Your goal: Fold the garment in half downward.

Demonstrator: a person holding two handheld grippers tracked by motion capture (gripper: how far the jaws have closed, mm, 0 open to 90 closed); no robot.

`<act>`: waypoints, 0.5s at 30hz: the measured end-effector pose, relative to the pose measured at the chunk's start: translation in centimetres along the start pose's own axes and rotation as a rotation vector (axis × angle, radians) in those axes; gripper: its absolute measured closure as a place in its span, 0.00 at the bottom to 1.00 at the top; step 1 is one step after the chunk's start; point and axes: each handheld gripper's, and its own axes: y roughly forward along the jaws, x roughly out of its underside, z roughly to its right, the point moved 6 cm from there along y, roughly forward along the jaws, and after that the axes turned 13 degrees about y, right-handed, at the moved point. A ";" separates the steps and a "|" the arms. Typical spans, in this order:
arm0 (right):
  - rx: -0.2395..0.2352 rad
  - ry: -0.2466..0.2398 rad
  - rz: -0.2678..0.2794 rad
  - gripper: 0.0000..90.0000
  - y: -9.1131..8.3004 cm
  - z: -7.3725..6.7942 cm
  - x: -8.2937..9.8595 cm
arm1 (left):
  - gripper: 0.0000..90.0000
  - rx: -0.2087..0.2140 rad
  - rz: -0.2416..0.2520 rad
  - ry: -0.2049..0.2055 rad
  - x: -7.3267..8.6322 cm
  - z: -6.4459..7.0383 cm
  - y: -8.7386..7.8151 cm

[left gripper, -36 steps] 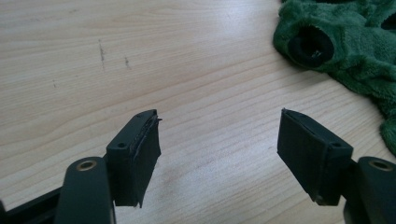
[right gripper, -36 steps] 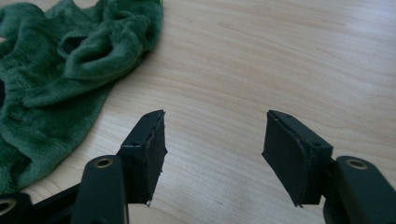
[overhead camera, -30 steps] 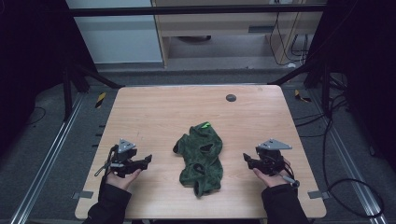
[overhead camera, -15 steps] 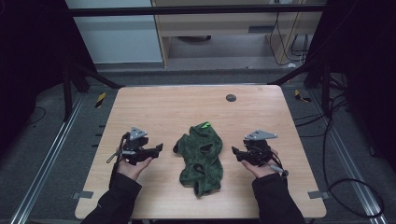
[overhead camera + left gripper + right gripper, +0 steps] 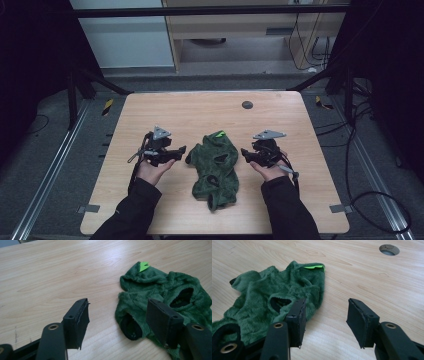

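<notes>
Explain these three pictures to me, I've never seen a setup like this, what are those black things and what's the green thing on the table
A person sits at a wooden table and holds a hand tool in each hand: the left gripper and the right gripper, each with two black jaws. One picture looks down from above. The other two come from small cameras riding on each gripper, looking out between its own jaws. Between the grippers lies a crumpled green fleece garment with a bright green tag. Both grippers are open and hold nothing; their jaws point toward the garment. A round hole sits farther back.
</notes>
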 end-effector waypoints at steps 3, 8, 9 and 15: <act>-0.002 -0.004 -0.003 0.55 0.5 -0.2 -0.3 | 0.39 0.003 -0.003 -0.006 -0.3 -0.2 0.5; -0.016 0.002 -0.005 0.56 1.7 -0.5 -1.1 | 0.41 0.014 -0.017 -0.006 -0.7 -0.5 1.7; -0.016 0.002 -0.005 0.56 1.7 -0.5 -1.1 | 0.41 0.016 -0.016 -0.010 -0.8 -0.5 1.8; -0.010 0.002 -0.009 0.57 3.2 -0.7 -1.6 | 0.43 0.025 -0.024 0.002 -1.1 -0.6 2.8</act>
